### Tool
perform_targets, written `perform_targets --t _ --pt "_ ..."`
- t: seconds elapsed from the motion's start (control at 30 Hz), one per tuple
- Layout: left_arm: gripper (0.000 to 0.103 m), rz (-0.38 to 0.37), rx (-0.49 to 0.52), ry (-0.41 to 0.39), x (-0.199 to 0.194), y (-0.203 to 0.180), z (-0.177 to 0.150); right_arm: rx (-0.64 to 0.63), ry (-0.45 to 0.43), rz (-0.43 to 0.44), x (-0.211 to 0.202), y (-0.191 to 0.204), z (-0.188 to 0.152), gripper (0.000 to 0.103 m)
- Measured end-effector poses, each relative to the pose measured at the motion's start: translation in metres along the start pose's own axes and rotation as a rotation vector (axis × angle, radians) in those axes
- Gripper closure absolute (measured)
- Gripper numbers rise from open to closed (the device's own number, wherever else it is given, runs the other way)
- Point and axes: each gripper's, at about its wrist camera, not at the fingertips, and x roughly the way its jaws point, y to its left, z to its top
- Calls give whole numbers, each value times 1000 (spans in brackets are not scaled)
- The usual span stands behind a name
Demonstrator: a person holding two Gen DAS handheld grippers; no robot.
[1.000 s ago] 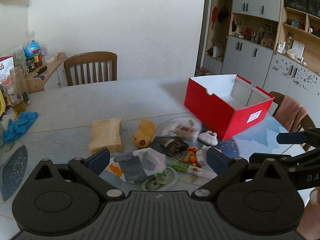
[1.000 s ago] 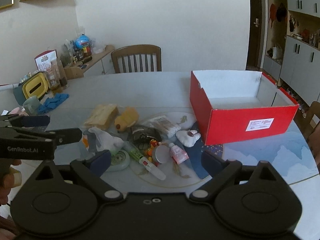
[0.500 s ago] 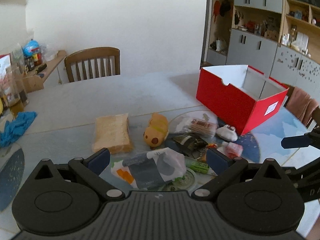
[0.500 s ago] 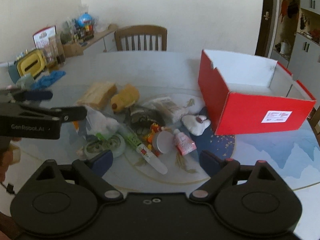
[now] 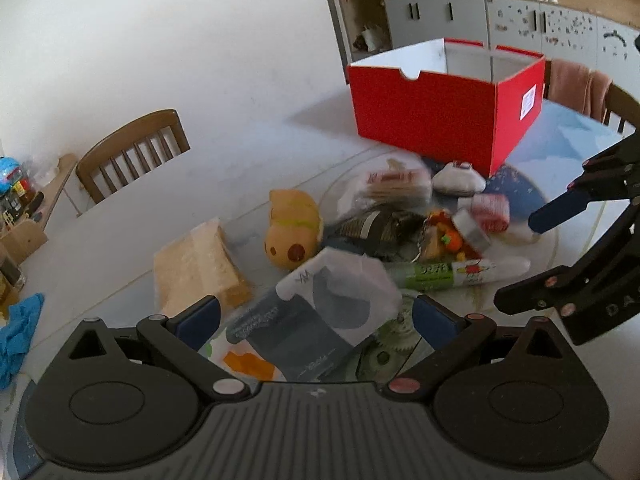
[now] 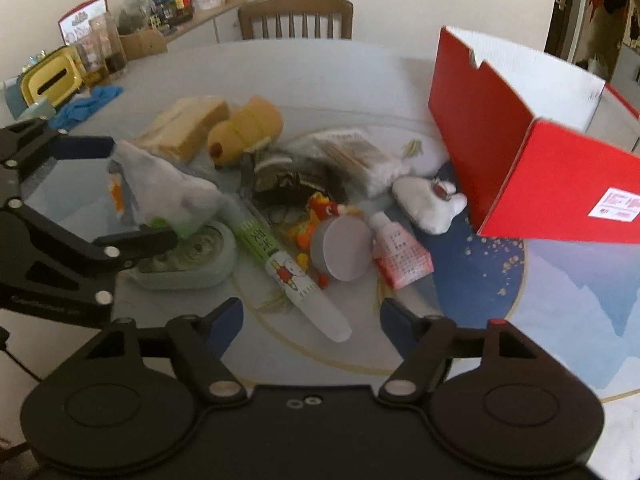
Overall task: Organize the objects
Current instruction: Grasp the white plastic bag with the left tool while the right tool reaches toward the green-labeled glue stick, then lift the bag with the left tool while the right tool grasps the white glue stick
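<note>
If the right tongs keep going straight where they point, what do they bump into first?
Probably the green and white tube, lying just ahead of the right tongs. Their jaws are closing with nothing between them yet. Depth is hard to judge.

Soft, even daylight; the box (image 5: pixel 424 108) casts a faint shadow. Strong fisheye bending at the edges, dark corners, and motion blur over the clutter.

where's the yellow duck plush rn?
In both wrist views the yellow duck plush lies on the table at the pile's far-left edge, right of the bread-slice toy and left of the dark crumpled packet.
</note>
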Motion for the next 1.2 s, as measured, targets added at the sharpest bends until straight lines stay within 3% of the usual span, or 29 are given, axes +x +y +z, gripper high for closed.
perform_targets --t 0.17,0.33,0.43,0.57,0.6,1.0,1.2 --pt "8 6 10 7 5 0 -1 2 5 5 11 -1 3 37" --pt "28 3 11 12 6 0 -1 -3 3 13 12 6 5 42" --pt "39 7 18 6 3 0 0 -37 4 8 13 17 5 53" --pt "48 27 17 6 0 -1 1 -102 1 1 10 31 3 84" --pt "50 29 11 7 -1 0 1 -108 3 2 9 33 3 87" --pt "59 2 -136 2 -30 24 1 -11 -57 104 -35 24 5 88" --pt "61 -35 -245 -6 -50 38 2 43 -84 109 -62 12 9 88"
